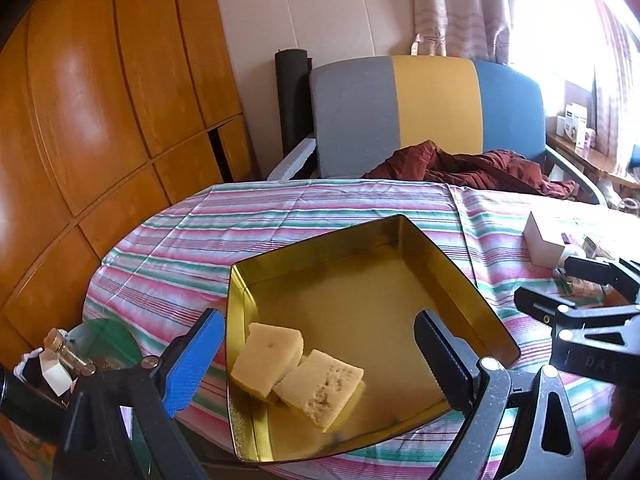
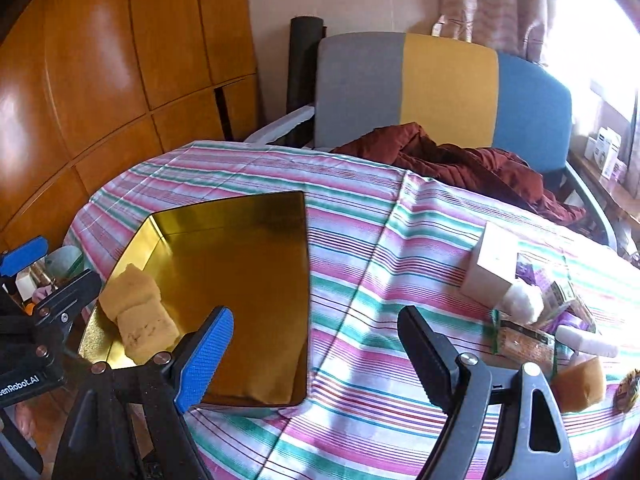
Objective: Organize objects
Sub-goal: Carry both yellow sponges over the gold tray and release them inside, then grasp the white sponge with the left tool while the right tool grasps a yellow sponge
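A shallow gold tin (image 1: 360, 280) lies on the striped tablecloth (image 1: 280, 216) with two yellow sponges (image 1: 296, 372) side by side in its near left corner. My left gripper (image 1: 320, 360) hangs open just above the tin's near end, with nothing between its fingers. My right gripper (image 2: 318, 360) is open too, over bare cloth to the right of the tin (image 2: 240, 272), and it holds nothing. To its right lie a third sponge (image 2: 580, 384), a white box (image 2: 492, 268), a white fluffy ball (image 2: 520, 304), a white tube (image 2: 588, 344) and several packets (image 2: 524, 340).
A grey, yellow and blue chair (image 1: 432, 108) stands behind the table with a dark red garment (image 1: 472, 164) over the seat and table edge. Wooden cabinets (image 1: 100, 120) fill the left. A green glass plate (image 1: 104, 340) with small items sits at the table's near left.
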Demonstrator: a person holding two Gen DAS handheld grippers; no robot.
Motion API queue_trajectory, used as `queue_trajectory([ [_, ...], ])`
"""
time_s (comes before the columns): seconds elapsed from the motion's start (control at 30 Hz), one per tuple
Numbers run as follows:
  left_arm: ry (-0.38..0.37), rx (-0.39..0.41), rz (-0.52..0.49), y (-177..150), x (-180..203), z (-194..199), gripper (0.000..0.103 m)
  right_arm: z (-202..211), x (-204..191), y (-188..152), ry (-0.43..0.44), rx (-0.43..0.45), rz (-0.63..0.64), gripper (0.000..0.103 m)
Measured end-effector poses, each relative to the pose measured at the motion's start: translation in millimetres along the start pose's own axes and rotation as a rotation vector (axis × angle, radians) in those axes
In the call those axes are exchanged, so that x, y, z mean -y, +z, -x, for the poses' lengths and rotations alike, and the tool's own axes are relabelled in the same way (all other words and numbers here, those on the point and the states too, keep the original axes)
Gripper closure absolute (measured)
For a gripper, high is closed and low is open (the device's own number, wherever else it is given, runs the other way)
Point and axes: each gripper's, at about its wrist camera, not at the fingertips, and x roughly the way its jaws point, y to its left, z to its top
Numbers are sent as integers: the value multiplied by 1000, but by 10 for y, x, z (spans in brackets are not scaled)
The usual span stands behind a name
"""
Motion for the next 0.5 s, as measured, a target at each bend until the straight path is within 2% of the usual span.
queue_trajectory([
  [0.37, -44, -17, -72, 32, 297, -76, 7, 88, 607, -103, -93, -7, -104, 17],
  [0.5, -100, -28, -106, 55, 468, -134, 6, 166, 1001, -157, -146, -18, -173, 17],
])
